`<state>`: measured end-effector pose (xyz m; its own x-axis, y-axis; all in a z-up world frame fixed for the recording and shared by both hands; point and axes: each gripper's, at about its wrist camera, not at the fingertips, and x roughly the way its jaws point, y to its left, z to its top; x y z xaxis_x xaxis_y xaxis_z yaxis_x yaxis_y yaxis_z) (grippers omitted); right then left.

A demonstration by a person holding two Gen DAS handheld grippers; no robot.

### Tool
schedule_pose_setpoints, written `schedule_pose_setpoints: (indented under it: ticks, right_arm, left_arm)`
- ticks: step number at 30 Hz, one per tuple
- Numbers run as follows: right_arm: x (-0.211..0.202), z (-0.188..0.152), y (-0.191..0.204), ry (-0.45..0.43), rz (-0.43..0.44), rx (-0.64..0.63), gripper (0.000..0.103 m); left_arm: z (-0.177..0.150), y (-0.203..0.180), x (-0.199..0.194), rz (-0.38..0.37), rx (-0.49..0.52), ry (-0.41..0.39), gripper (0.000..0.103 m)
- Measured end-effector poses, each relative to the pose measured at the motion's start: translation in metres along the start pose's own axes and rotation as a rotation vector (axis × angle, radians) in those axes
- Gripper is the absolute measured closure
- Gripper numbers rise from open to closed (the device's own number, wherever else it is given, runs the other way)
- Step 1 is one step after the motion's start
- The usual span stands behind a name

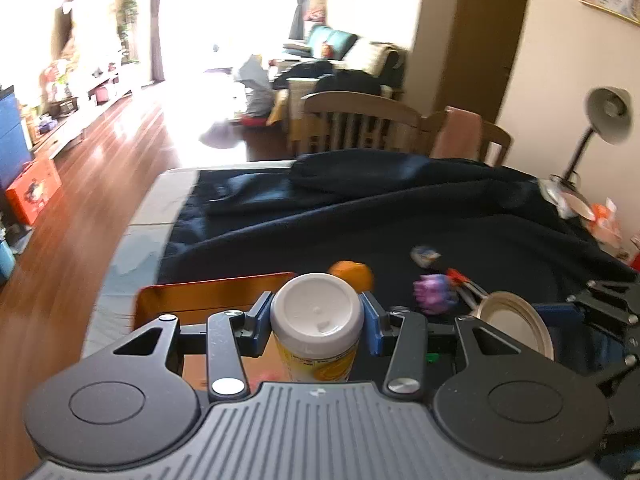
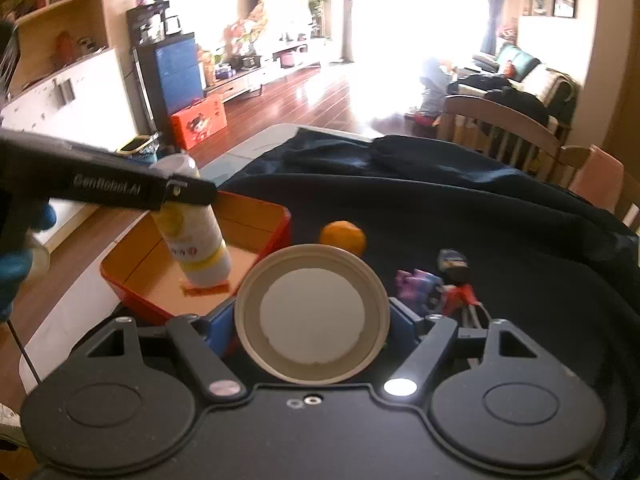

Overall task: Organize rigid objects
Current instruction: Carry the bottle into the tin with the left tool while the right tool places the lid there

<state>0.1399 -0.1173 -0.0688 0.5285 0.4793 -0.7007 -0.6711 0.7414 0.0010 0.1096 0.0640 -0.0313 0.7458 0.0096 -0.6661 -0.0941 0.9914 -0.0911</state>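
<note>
My left gripper is shut on a white-capped yellow bottle, held upright over the red tray. From the right wrist view the same bottle hangs above the red tray, with the left gripper's finger across its top. My right gripper is shut on a round beige container, whose white bottom faces the camera; it also shows as the beige container in the left wrist view. An orange, a purple toy and a red-handled tool lie on the dark blue cloth.
The cloth covers a table whose bare edge shows on the left. Wooden chairs stand behind the table, and a desk lamp at the right. A small wrapped item lies on the cloth. A blue-gloved hand holds the left gripper.
</note>
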Motion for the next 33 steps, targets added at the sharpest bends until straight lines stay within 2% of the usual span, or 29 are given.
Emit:
schedule_pose_setpoints:
  ticks: [13,22,33]
  right_arm:
    - [0.055,0.027,0.051,0.049,0.042,-0.094,0.027]
    - [0.103,0.039,0.076,0.108,0.048,-0.169,0.027]
    - [0.144,0.048,0.093,0.17,0.045,-0.238,0.026]
  left_arm:
    - [0.0,0.074,0.028,0.093,-0.103,0.05,0.059]
    - [0.008,0.095,0.054,0.144,-0.116,0.026,0.059]
    - [0.014,0.104,0.078,0.177,-0.076,-0.003,0.059]
